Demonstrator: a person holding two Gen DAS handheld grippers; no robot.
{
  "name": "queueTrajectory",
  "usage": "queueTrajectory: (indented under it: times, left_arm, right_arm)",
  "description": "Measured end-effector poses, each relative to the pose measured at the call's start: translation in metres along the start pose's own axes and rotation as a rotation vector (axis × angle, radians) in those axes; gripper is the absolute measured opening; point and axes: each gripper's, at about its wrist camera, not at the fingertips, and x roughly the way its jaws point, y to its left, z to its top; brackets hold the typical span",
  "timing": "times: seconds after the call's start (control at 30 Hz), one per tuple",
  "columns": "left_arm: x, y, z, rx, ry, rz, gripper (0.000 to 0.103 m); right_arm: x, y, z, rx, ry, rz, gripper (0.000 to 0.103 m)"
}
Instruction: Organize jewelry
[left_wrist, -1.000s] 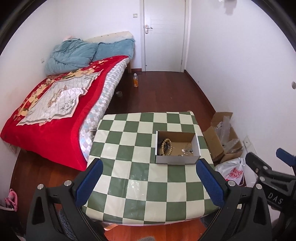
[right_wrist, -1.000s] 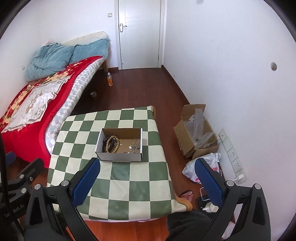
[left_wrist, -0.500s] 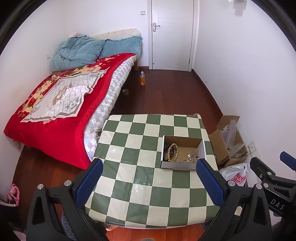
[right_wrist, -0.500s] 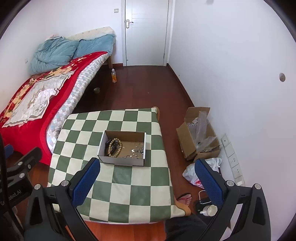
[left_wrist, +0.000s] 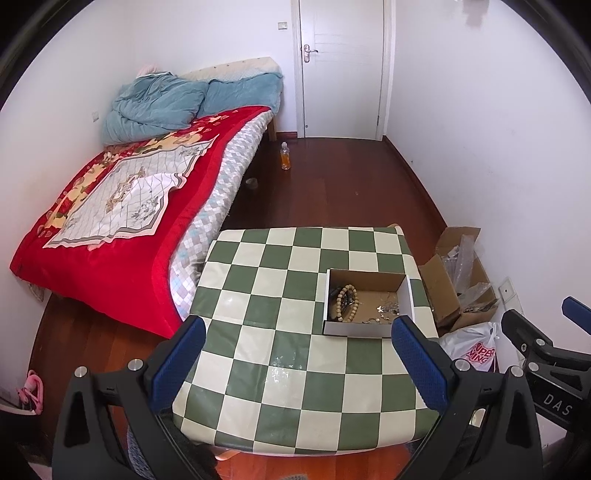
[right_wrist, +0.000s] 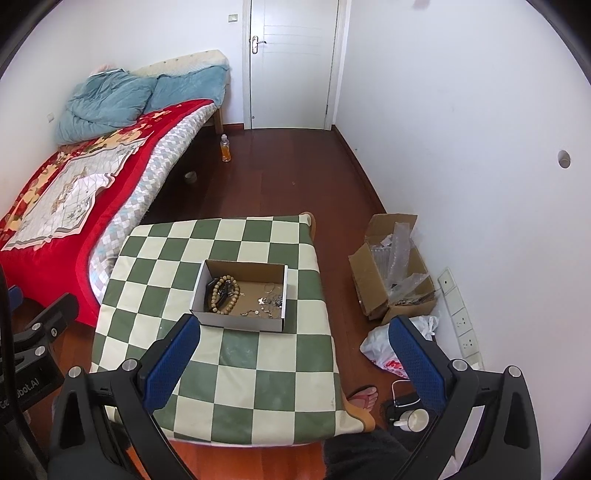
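Observation:
A small open cardboard box (left_wrist: 364, 328) (right_wrist: 236, 320) sits on the right half of a green and cream checkered table (left_wrist: 280, 362) (right_wrist: 236, 373). Inside it lie a wooden bead bracelet (left_wrist: 345, 302) (right_wrist: 223, 293) on the left and small silver jewelry pieces (left_wrist: 388, 308) (right_wrist: 271, 302) on the right. My left gripper (left_wrist: 295, 354) is open and empty, held high above the table's near side. My right gripper (right_wrist: 295, 350) is open and empty, high above the table's right edge. Each gripper shows at the edge of the other's view.
A bed with a red blanket (left_wrist: 122, 206) stands left of the table. An open carton with plastic wrap (right_wrist: 391, 273) and a plastic bag (right_wrist: 388, 347) lie on the floor by the right wall. A bottle (left_wrist: 285, 157) stands on the wood floor before a closed door (left_wrist: 340, 66).
Both grippers have risen and pulled back from the table, so the table and box look smaller and lower in both views. Both stay open and empty.

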Motion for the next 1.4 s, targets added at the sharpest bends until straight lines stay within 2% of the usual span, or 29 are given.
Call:
queueTrajectory:
  times: [0.97, 1.4]
  left_arm:
    - [-0.0055, -0.0038, -0.0003, 0.015, -0.028, 0.05, 0.103]
    - [-0.008, -0.0021, -0.0002, 0.012, -0.032, 0.049, 0.103]
  right_arm:
    - [-0.0045, 0.0054, -0.0072, 0.022, 0.003, 0.005, 0.103]
    - [-0.0072, 0.0048, -0.0049, 0.025, -0.01, 0.004, 0.103]
